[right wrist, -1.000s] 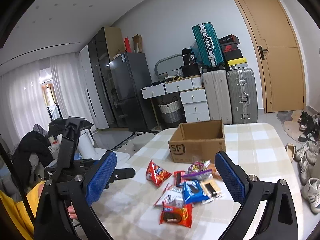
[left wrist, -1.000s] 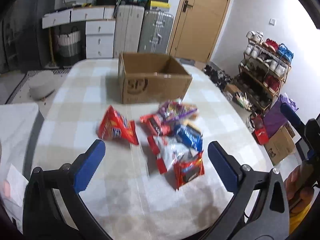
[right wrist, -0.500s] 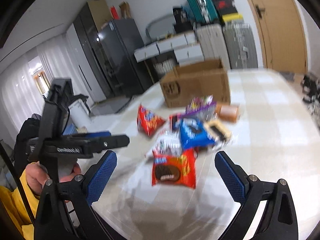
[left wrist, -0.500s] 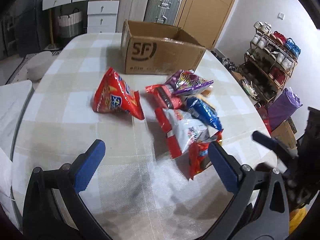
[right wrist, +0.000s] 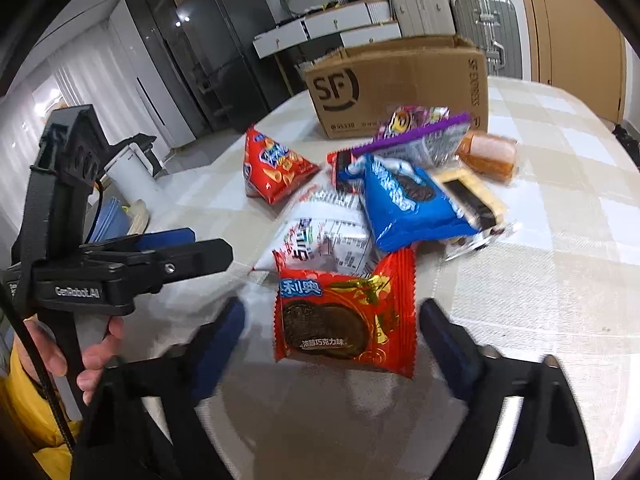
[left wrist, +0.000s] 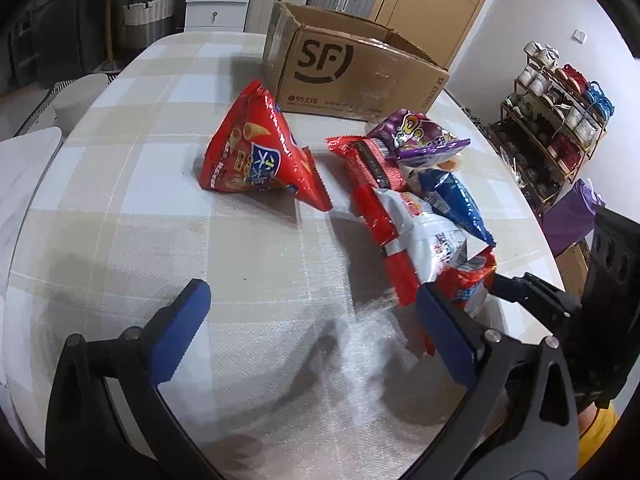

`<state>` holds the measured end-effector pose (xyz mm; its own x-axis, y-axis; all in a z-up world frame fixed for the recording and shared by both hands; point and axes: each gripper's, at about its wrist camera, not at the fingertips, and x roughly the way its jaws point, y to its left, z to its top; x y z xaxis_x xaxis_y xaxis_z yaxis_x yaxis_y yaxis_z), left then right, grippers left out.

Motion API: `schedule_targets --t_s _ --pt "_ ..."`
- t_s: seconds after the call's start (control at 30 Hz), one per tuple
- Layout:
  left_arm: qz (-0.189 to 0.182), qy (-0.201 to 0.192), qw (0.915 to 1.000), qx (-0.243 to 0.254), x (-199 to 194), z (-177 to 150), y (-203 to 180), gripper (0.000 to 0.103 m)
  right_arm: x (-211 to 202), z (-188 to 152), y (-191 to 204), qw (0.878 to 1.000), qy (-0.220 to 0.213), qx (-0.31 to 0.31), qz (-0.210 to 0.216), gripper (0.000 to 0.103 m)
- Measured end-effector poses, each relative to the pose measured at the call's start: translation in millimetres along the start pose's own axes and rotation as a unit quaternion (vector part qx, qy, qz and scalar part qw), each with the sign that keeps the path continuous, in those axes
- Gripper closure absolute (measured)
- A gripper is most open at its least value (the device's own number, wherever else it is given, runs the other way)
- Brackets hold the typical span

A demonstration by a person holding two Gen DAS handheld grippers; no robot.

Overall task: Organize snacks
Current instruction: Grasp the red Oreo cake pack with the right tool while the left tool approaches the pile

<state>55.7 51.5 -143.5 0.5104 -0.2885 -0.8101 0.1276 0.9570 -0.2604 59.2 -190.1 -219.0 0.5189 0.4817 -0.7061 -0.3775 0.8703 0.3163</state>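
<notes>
Left wrist view: the left tongs (left wrist: 308, 324) hang released, jaws wide, over bare checked desk (left wrist: 120, 200) with nothing between the pads. A second ago this view took in the whole desk from higher up; now the snacks loom large, so the hand has dropped toward them. The red cone-snack bag (left wrist: 256, 152) sits just ahead, a little apart from the main heap, where a purple packet (left wrist: 416, 132), a blue packet (left wrist: 456, 200) and a white-and-red bag (left wrist: 424, 232) overlap. The open cardboard box (left wrist: 360, 76) stands beyond them, apparently the place they are meant to go. The right tongs' dark frame shows at the right edge, beside the nearest red packet.

Right wrist view: the right tongs (right wrist: 332, 332) have also come down, from a view of the room to one close over the pile. The red chocolate-cookie packet (right wrist: 344, 316) now lies flat between the pads, its near edge toward the camera. The jaws are closing around it, the left pad blurred with motion; a gap shows on both sides, so nothing is pinched yet. The cardboard box (right wrist: 400, 84) is well behind the heap. The person's left hand (right wrist: 92, 356) grips its tool at the left.

My reading: sorting has barely begun, with every snack on the desk, and the cookie packet looks to be the first pick.
</notes>
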Motion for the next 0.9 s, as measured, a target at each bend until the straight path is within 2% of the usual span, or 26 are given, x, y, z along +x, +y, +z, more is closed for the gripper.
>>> schedule_targets --t_s 0.17,0.23,0.57,0.9 --pt "-0.002 0.008 1.0000 -0.003 6 -3 4 0.001 7 -1 -7 1.000 0.004 0.012 0.002 0.049" --pt "-0.002 0.013 0.9999 -0.002 7 -5 5 0.001 7 -1 -10 1.000 0.001 0.018 0.010 0.054" --pt "0.006 0.014 0.9998 0.012 1 -8 -4 0.001 -12 -5 -24 0.998 -0.026 0.037 0.033 0.056" --pt "0.005 0.019 0.9978 0.063 2 1 -44 0.001 -50 3 -60 0.996 -0.077 0.047 0.023 0.056"
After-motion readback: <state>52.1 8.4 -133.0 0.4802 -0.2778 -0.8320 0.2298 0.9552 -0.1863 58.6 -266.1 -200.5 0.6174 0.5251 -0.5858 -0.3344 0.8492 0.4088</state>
